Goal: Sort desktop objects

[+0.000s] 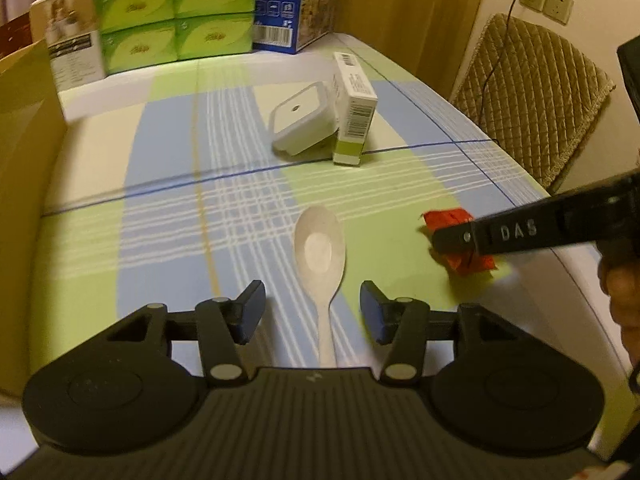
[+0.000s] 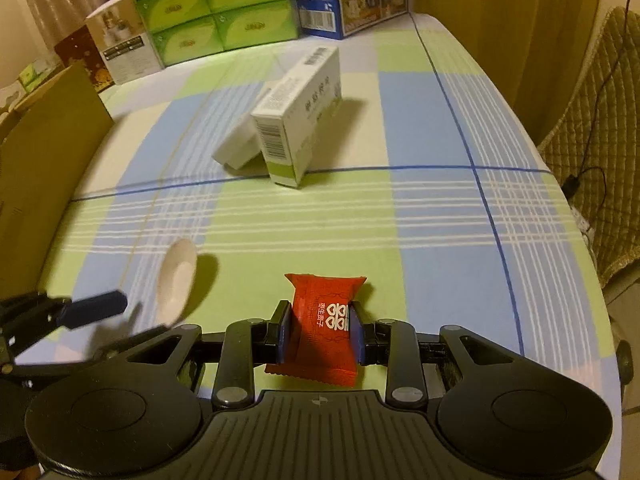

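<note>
A pale plastic spoon (image 1: pixel 320 248) lies on the checked tablecloth, bowl away from me. Its handle runs between the jaws of my left gripper (image 1: pixel 312 312), which is open, with the pads clear of it on both sides. My right gripper (image 2: pixel 320 332) is shut on a red candy packet (image 2: pixel 324 300) just above the cloth. In the left wrist view that packet (image 1: pixel 444 218) shows to the right of the spoon, partly hidden by a right gripper finger (image 1: pixel 500 236). The spoon (image 2: pixel 178 276) and one left finger (image 2: pixel 96 308) show at the lower left of the right wrist view.
Further back, a white and green carton (image 1: pixel 354 108) leans against a white lidded container (image 1: pixel 300 116). A cardboard box wall (image 1: pixel 28 160) lines the left side. Green tissue packs (image 1: pixel 176 12) and a blue box (image 1: pixel 280 0) stand at the back. A cushioned chair (image 1: pixel 532 92) is beyond the right table edge.
</note>
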`<state>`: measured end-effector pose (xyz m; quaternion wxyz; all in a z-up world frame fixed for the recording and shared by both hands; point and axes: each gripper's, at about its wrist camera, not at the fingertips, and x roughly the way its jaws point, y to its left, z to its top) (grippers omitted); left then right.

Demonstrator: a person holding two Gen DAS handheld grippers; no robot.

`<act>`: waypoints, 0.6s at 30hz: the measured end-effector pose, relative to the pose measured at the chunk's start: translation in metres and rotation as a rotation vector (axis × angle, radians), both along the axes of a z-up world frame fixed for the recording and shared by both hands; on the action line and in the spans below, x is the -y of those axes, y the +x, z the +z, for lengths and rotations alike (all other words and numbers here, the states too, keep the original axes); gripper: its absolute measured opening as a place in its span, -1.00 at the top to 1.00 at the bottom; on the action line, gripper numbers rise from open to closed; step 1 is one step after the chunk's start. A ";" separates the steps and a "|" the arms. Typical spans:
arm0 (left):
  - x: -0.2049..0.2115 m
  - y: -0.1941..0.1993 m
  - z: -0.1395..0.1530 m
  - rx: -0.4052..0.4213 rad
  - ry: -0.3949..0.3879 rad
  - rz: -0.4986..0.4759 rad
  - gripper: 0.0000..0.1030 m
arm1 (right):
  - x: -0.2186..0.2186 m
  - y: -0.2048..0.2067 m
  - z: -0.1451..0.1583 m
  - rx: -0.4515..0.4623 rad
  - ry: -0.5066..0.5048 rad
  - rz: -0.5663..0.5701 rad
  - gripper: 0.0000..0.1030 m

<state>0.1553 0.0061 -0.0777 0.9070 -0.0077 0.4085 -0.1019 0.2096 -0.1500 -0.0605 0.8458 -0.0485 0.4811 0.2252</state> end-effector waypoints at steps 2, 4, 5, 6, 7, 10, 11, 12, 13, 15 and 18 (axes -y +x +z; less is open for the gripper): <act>0.003 0.006 -0.004 0.018 0.014 0.000 0.09 | 0.001 0.001 0.001 0.021 -0.010 -0.007 0.47; 0.005 0.010 -0.007 0.036 0.017 0.006 0.10 | 0.003 0.001 0.000 0.029 -0.013 -0.015 0.47; 0.006 0.012 -0.008 0.037 0.008 0.006 0.11 | 0.004 0.002 -0.001 0.025 -0.006 -0.018 0.47; 0.006 0.015 -0.009 0.035 0.000 0.007 0.11 | 0.005 0.002 -0.001 0.024 0.003 -0.022 0.47; 0.006 0.017 -0.010 0.035 -0.005 0.006 0.12 | 0.005 0.003 -0.001 0.028 0.008 -0.024 0.47; 0.010 0.021 -0.014 0.035 0.008 -0.011 0.16 | 0.006 0.005 0.000 0.042 0.026 -0.028 0.47; 0.013 0.022 -0.015 0.042 0.026 -0.018 0.16 | 0.006 0.005 0.000 0.043 0.028 -0.026 0.47; 0.015 0.022 -0.016 0.047 0.045 -0.024 0.16 | 0.006 0.006 -0.001 0.043 0.028 -0.025 0.47; 0.018 0.022 -0.016 0.053 0.064 -0.026 0.16 | 0.006 0.006 -0.002 0.042 0.026 -0.025 0.47; 0.019 0.022 -0.018 0.066 0.076 -0.025 0.16 | 0.006 0.007 -0.003 0.036 0.030 -0.028 0.47; 0.019 0.021 -0.019 0.079 0.078 -0.008 0.23 | 0.007 0.007 -0.003 0.034 0.032 -0.032 0.47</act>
